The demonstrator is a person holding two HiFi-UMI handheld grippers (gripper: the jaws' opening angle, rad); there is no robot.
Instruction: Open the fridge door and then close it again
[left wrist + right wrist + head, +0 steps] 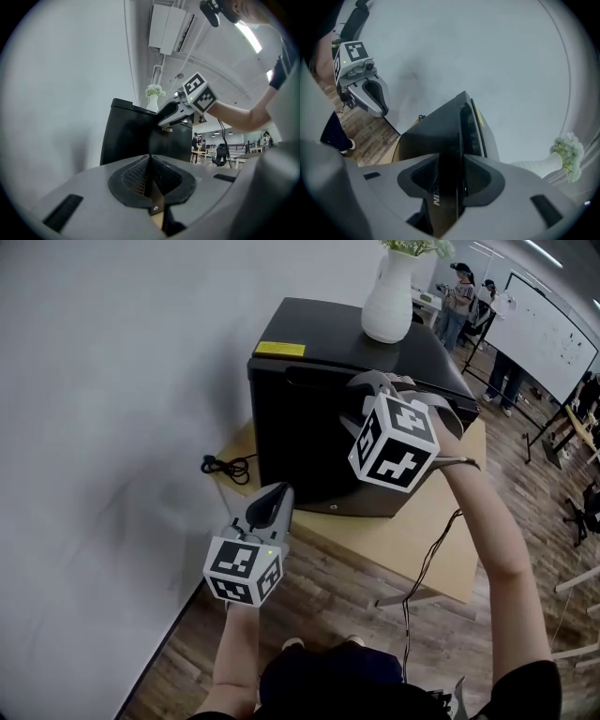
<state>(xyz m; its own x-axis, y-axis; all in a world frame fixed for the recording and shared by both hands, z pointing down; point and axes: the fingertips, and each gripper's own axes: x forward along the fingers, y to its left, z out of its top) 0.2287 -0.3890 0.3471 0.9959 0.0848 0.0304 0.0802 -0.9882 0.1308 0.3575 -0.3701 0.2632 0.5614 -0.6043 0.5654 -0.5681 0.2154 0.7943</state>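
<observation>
the black boxy mini fridge (300,418) stands on a light wooden table (412,535) with a white ceramic vase (389,301) on top. the right gripper (451,180) is at the top of the fridge door (440,140), jaws clamped across its edge — a hold suited to swinging it. the door looks shut or barely ajar. the left gripper (150,161) hangs low by the table's corner, jaws together and empty — clear of the door's path, i'd judge.

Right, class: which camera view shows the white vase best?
Head view: the white ceramic vase stands large on the black fridge. Left gripper view shows it tiny; right gripper view, blurred near the edge.
</observation>
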